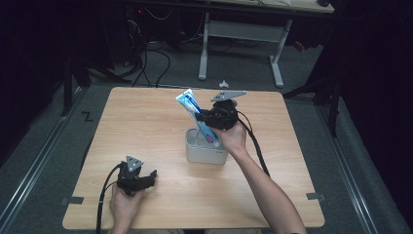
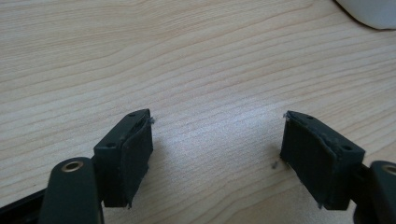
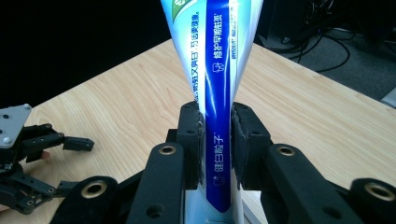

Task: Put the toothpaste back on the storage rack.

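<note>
Pale wood-grain table (image 1: 146,122), dark room beyond.

Right gripper (image 1: 210,117): jaws pressed onto a blue-and-white toothpaste tube with a flat crimped tail (image 1: 195,112), pinching it across its narrow mid-body. Right gripper view confirms both pads (image 3: 246,140) sit flat against the tube's sides (image 3: 217,93).

Tube position: tilted, crimped end up and toward the far left, lower end inside a small grey rounded-rectangle holder (image 1: 205,153) standing near the table's middle. Whether the cap end touches the holder's floor cannot be told.

Left gripper (image 1: 141,179): near the front edge, well apart from the holder, jaws spread over bare wood, nothing between them. A white curved edge (image 2: 369,11) shows at the far corner of the left gripper view, likely the holder.

Risks, as judged:
- Tube is soft; a hard pinch may dent it or force paste toward the cap.
- Tilt puts sideways load on the holder's rim; a drag or a catch on the wall could tip or slide the light holder, which nothing steadies.
- Slick printed surface may slip through the pads if the grip eases.
</note>
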`<state>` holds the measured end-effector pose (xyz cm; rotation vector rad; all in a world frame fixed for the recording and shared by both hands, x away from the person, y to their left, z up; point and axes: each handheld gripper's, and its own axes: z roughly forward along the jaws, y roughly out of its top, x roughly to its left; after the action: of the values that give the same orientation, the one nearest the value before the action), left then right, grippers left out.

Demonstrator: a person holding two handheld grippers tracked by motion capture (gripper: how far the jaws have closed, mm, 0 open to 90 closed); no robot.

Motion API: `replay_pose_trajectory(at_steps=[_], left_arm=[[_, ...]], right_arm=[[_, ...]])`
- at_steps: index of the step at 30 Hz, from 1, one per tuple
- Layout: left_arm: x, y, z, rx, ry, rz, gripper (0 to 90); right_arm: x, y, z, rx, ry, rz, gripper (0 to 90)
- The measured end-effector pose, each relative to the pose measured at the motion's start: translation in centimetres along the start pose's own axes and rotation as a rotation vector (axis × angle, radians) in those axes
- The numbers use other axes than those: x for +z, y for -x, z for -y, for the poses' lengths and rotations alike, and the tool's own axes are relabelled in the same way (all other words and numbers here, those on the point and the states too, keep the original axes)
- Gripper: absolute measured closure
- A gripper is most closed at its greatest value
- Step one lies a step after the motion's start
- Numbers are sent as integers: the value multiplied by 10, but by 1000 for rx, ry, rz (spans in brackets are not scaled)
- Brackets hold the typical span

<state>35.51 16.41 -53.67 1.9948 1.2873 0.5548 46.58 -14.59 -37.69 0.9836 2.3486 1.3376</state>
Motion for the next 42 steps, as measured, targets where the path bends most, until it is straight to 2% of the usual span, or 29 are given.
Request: replay_pose_trajectory(at_steps=[23,35,42], left_arm=[[0,0,0,0,-1,2,256],[0,0,0,0,-1,2,256],[0,0,0,-1,0,3,256]], right_arm=[[7,-1,15,-20,-59,6,753],[9,-4,17,-36,-69,14,753],[8,-3,20,-25,-74,12,752]])
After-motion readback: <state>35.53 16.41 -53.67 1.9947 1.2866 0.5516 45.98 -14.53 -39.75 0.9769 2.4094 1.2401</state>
